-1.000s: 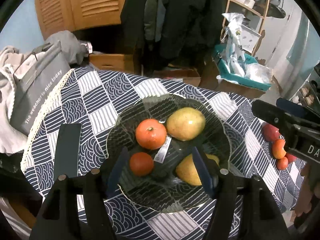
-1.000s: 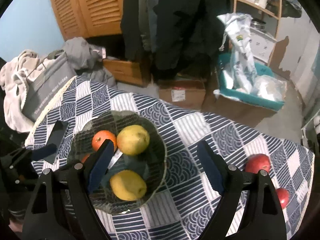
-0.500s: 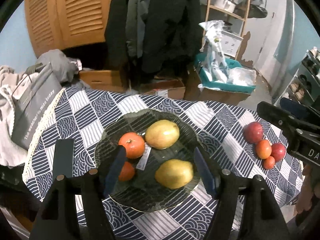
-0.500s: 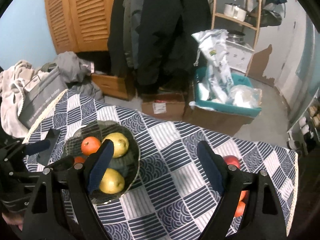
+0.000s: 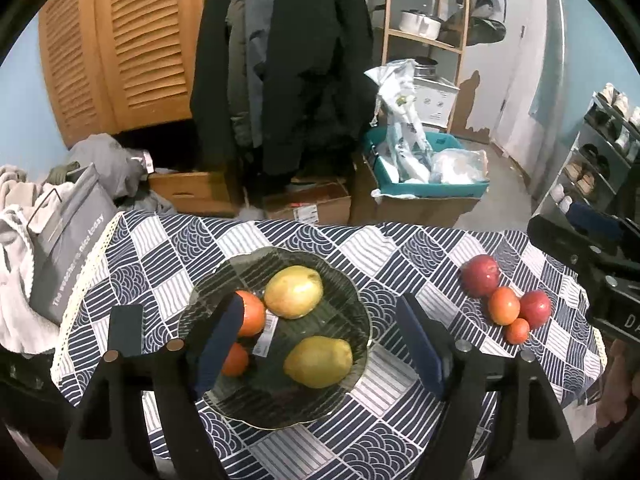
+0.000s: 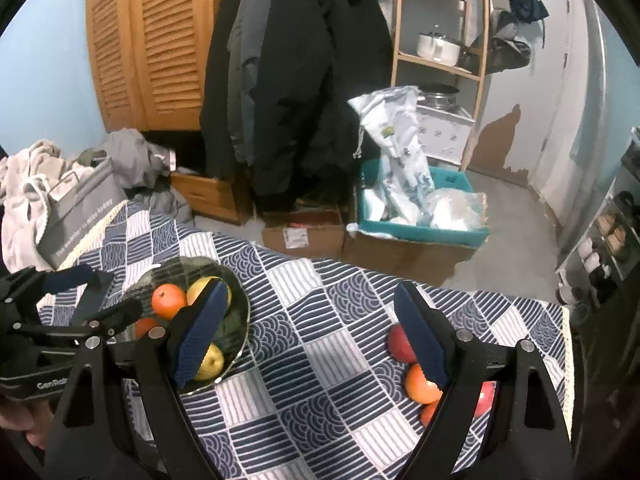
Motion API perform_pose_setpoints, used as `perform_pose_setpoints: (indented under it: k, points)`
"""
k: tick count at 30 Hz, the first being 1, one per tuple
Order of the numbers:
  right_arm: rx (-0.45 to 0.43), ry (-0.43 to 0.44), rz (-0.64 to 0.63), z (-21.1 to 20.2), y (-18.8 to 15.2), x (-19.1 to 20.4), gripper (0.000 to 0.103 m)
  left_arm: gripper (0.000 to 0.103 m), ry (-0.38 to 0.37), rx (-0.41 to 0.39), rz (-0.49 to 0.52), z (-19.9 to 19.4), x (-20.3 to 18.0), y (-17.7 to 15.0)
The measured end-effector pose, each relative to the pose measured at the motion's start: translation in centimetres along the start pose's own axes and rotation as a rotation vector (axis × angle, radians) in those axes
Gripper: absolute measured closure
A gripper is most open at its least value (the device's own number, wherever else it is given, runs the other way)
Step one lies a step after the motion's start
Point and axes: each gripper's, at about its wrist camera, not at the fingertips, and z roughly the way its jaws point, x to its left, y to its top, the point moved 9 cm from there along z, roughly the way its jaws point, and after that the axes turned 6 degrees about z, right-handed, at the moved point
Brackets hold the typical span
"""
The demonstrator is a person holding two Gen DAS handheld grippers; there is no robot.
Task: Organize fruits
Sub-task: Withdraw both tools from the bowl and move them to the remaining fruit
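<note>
A dark glass plate [image 5: 344, 292] sits on the patterned tablecloth and holds two yellow pears [image 5: 294, 292] [image 5: 318, 362] and two oranges [image 5: 252, 314] [image 5: 235, 359]. My left gripper [image 5: 320, 300] hovers above the plate. Its jaws are opening and nothing is between them. To the right, two red apples [image 5: 480, 280] [image 5: 534, 308] and two oranges [image 5: 504, 306] [image 5: 517, 330] lie in a cluster on the cloth. My right gripper [image 6: 310, 286] hangs open and empty over the cloth, between the plate [image 6: 176, 270] and that cluster [image 6: 418, 384], which its right finger partly hides.
A grey bag [image 5: 68, 248] and heaped clothes lean at the table's left edge. Beyond the far edge are cardboard boxes [image 5: 308, 204], a teal bin [image 5: 432, 190], hanging coats and a wooden shelf. A hand [image 5: 616, 380] holds the right gripper at the frame's edge.
Both grippers rose and drew back, so the plate looks smaller and farther. The left jaws spread wider. The fruit cluster on the right came fully into view.
</note>
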Motion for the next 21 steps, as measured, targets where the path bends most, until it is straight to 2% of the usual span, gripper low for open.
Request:
perform_pose_setpoints:
  k: [6,10,21]
  points:
    - [-0.026,-0.017,0.011,-1.6,-0.1,-1.7,0.017,0.022,-0.014,-0.021,0.024,-1.0,-1.7,0.7]
    - [-0.043,-0.028,0.022,-2.7,-0.2,-2.9,0.017,0.016,-0.009,-0.042,0.043,-1.7,-2.7,1.2]
    - [-0.059,-0.054,0.064,-4.4,-0.7,-6.6,0.017,0.015,-0.035,-0.061,0.094,-2.2,-6.0,2.3]
